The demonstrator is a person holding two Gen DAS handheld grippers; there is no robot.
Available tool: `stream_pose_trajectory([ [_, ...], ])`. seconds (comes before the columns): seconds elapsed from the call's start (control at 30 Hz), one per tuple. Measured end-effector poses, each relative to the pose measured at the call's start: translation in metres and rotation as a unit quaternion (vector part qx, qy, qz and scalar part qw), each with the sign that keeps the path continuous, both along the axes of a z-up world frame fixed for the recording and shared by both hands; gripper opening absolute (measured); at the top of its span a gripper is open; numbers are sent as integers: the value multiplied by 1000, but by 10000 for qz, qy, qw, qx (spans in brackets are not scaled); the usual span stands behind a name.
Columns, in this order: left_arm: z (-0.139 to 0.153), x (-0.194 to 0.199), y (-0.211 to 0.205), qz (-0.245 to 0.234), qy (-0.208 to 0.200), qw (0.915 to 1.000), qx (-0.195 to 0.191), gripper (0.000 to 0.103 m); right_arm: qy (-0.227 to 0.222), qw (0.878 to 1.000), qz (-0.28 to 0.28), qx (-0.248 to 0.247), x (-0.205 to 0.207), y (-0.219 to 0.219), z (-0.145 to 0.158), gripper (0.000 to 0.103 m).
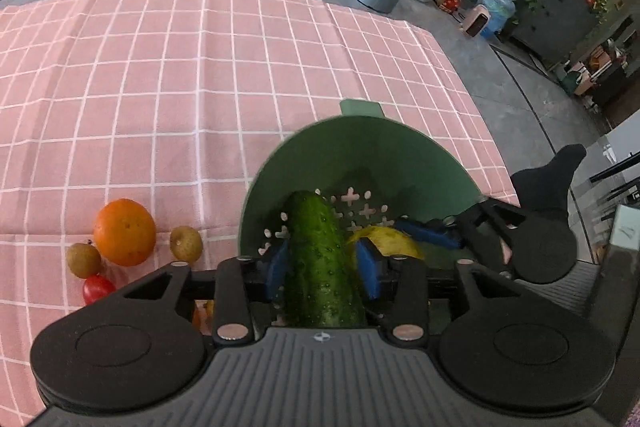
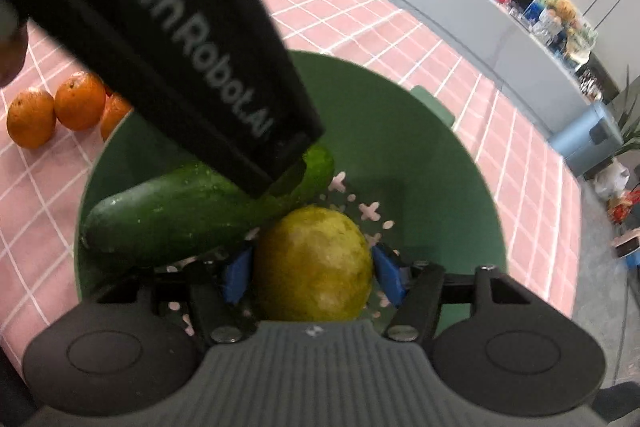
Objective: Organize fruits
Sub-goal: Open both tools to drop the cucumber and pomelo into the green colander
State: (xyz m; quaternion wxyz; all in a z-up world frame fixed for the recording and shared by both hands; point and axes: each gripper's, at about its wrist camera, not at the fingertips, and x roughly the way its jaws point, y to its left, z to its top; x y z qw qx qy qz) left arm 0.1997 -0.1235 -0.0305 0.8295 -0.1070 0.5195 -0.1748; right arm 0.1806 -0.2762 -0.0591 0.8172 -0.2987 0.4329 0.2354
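The left hand-held gripper (image 1: 324,263) points steeply down into a green colander bowl (image 1: 384,155), its blue pads (image 1: 370,269) flanking a bumpy dark-green cucumber (image 1: 320,259); whether they still press it I cannot tell. Just beside it the right hand-held gripper (image 2: 310,267) also tilts downward, its blue pads (image 2: 386,273) at either side of a round yellow-green fruit (image 2: 314,263) lying on the bowl's perforated floor; here too contact is unclear. The two tools crowd the bowl, the left one's black body crossing over the cucumber in the right wrist view, leaving little free room inside the rim. The bowl sits near the right edge of the pink checked cloth (image 1: 180,75) covering the tabletop. Left of it lie an orange (image 1: 125,231), two small brown fruits (image 1: 186,243) and a red tomato (image 1: 97,289); beyond them the cloth is wide and bare.
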Motion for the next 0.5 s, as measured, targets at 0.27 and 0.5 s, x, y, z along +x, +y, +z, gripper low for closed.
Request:
stream_pose_trajectory([
  [0.27, 18, -12, 13, 34, -164, 9997, -204, 51, -572, 9962, 172, -627, -24, 16, 22, 82],
  [0.5, 41, -30, 31, 78, -366, 9991, -196, 52, -820, 9928, 56, -873, -42, 25, 48, 83],
])
